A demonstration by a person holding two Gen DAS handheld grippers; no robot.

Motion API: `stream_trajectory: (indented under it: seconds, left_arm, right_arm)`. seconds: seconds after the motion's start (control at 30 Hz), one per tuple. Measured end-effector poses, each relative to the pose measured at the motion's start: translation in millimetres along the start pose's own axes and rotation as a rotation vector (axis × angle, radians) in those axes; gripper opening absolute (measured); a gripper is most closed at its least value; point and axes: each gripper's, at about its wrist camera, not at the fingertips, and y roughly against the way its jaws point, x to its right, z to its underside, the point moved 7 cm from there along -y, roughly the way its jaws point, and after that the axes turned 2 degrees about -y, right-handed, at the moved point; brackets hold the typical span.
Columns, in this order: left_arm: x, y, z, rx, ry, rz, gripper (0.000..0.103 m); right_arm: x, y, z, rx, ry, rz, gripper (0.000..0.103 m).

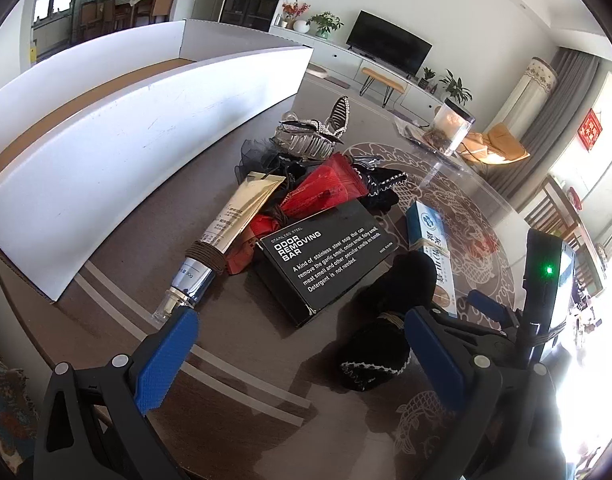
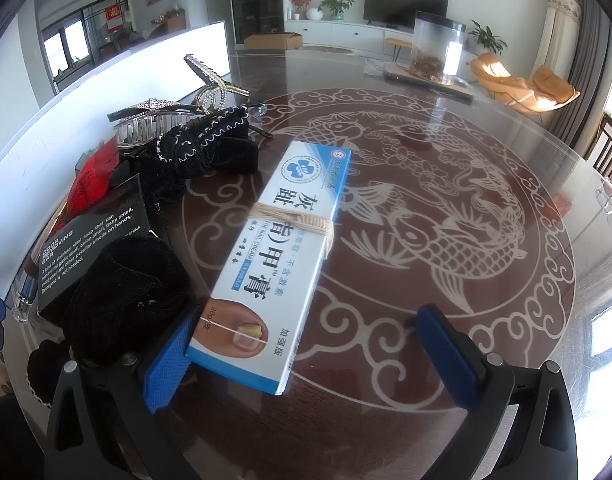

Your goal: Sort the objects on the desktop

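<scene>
Right claw (image 2: 309,344) open around cream box (image 2: 282,240)

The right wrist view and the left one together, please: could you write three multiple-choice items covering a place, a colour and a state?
1. Where does the toe nail cream box lie?
A. in the white tray
B. on the glass table, its near end between the right gripper's fingers
C. on the black box

2. What colour are the gripper pads?
A. blue
B. red
C. yellow

3. How is the left gripper?
A. shut on the gold tube
B. shut on the black pouch
C. open

Key: 1 B, the box rests on the table between the right gripper fingers; 2 A, both pads show blue; 3 C, its fingers stand wide apart, gripping nothing.
</scene>
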Motion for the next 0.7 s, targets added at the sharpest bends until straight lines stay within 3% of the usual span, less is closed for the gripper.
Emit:
stream_trajectory:
  seconds: [0.23, 0.57, 0.7]
  left_arm:
    - [15.0, -9.7, 3.8, -0.039, -0.095, -0.053, 0.103]
    - [-1.9, -9.0, 4.9, -0.05, 0.009, -0.008, 0.103]
    - [-1.2, 0.2, 2.5, -0.014, 0.024, 0.004, 0.103]
  right_arm:
    - [0.0, 0.1, 0.0, 0.0, 0.0, 0.0, 0.103]
    - [0.0, 0.2, 0.0, 0.0, 0.0, 0.0, 0.103]
    - [0.0, 0.1, -0.1, 0.0, 0.0, 0.0, 0.103]
